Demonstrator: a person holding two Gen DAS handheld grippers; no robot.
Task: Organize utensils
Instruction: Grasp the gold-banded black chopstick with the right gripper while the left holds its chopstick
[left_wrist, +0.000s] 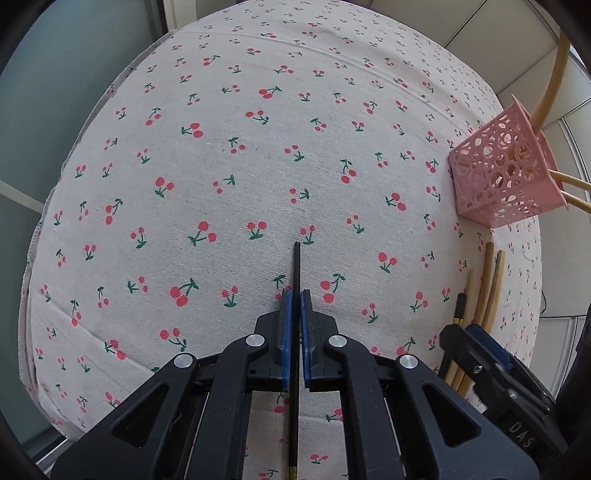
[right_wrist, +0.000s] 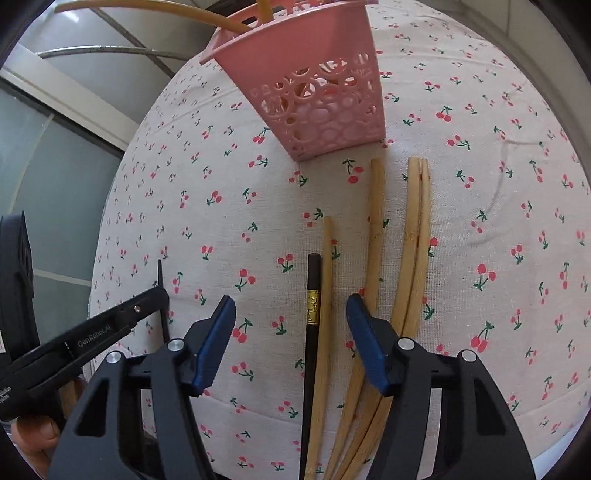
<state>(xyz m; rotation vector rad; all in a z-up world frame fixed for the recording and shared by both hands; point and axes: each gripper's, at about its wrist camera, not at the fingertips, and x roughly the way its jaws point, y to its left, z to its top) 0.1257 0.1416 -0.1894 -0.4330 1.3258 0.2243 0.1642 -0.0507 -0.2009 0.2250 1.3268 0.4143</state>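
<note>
**One black chopstick held, its mate bracketed**

My left tool (left_wrist: 295, 295) is clamped on a black chopstick (left_wrist: 296, 266), pads pressed to either side of the shaft. The stick runs along the line of the fingers, tip pointing ahead and down over the cherry-print cloth (left_wrist: 221, 147), gold-banded end trailing below the pads. I judge I hold it lengthwise like this so it can be tipped end-first into the pink basket (left_wrist: 506, 173), which stands near the far right edge of the surface.

My right tool (right_wrist: 291, 314) stands partly open, pads touching nothing. Between its fingers lie the second black chopstick (right_wrist: 314, 280) with its gold band and a bamboo chopstick (right_wrist: 327, 295) touching it on the right. More bamboo chopsticks (right_wrist: 415, 240) lie beyond the right finger, fanned and crossing at their near ends. All point roughly at the basket just beyond them, which already holds a few bamboo sticks leaning out over its rim.

What stands in the way, as I see it: the black one and its bamboo neighbour lie so tight together that closing here may pinch both. The sticks leaning out of the basket crowd part of its mouth. My left tool sits just to the left of the right one, so both arms are near each other.
</note>
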